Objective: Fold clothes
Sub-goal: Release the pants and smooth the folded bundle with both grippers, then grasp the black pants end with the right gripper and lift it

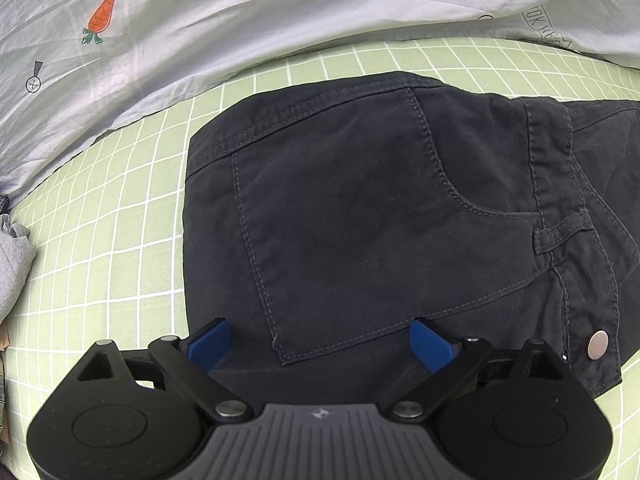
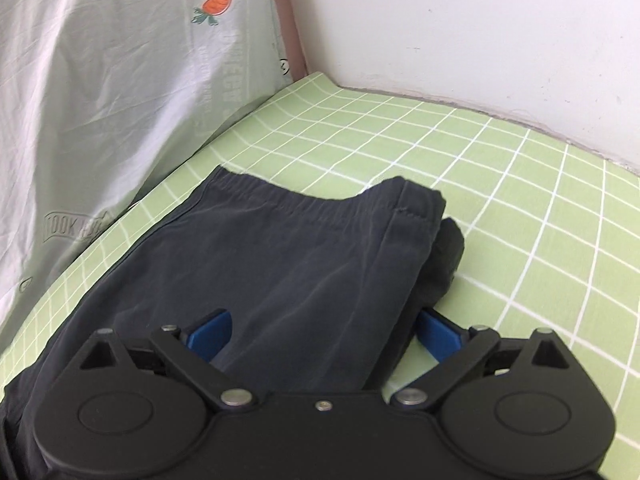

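Left gripper (image 1: pixel 320 344): hovering low over folded dark trousers (image 1: pixel 380 208), blue fingers (image 1: pixel 210 344) spreading wide apart, gripping nothing. Right gripper (image 2: pixel 326 338): likewise standing open, fingers (image 2: pixel 212 336) straddling the trousers' (image 2: pixel 280 256) leg end, contact impossible to tell. Trousers lying flat on green checked sheet (image 1: pixel 120 248), back pocket and metal button (image 1: pixel 597 350) facing up at left; hems (image 2: pixel 332 196) lying stacked at right. Farther back: pale carrot-print cloth (image 1: pixel 200 20) draping along the sheet's far edge. Grey fabric (image 1: pixel 14 264) bunching at far left. White wall (image 2: pixel 480 40) bordering the sheet (image 2: pixel 520 200) beyond.
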Tool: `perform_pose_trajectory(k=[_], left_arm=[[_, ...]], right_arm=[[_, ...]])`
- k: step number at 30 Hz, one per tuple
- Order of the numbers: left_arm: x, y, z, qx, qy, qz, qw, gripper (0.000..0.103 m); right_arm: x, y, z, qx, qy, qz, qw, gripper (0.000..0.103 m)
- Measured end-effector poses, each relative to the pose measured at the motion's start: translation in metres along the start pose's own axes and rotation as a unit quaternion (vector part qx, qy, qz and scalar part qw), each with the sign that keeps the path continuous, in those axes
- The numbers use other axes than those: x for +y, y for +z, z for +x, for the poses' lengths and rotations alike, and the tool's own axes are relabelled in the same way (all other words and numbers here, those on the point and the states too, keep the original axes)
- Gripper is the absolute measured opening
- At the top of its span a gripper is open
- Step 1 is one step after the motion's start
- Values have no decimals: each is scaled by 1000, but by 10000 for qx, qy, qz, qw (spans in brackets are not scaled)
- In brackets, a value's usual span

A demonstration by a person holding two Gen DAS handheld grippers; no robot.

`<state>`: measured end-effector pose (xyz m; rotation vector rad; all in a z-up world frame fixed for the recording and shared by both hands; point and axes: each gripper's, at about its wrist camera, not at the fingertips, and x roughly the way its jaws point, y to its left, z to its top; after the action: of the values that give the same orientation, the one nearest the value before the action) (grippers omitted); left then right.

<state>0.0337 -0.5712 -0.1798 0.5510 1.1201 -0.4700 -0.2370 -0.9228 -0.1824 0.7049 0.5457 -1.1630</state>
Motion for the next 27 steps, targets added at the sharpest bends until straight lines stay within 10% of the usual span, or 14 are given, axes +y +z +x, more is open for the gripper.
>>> perform_pose_trajectory(k=[2,7,15,27], left_arm=[[-1,0,1,-16,48,46,10000,99],[3,-2,3,5,3,-39,10000,101],[18,-7,3,69,-226,-394,9989,101],[39,-13,-2,93,-398,-681,9968,100]], right_arm=[[-2,5,3,-75,-21,178,9998,94],[-32,4,4,-43,1285,1638,9781,20],[-38,3,-19,192,3082,2813,9086,17],[83,-31,-79,1218,4212,1959,8771,17]])
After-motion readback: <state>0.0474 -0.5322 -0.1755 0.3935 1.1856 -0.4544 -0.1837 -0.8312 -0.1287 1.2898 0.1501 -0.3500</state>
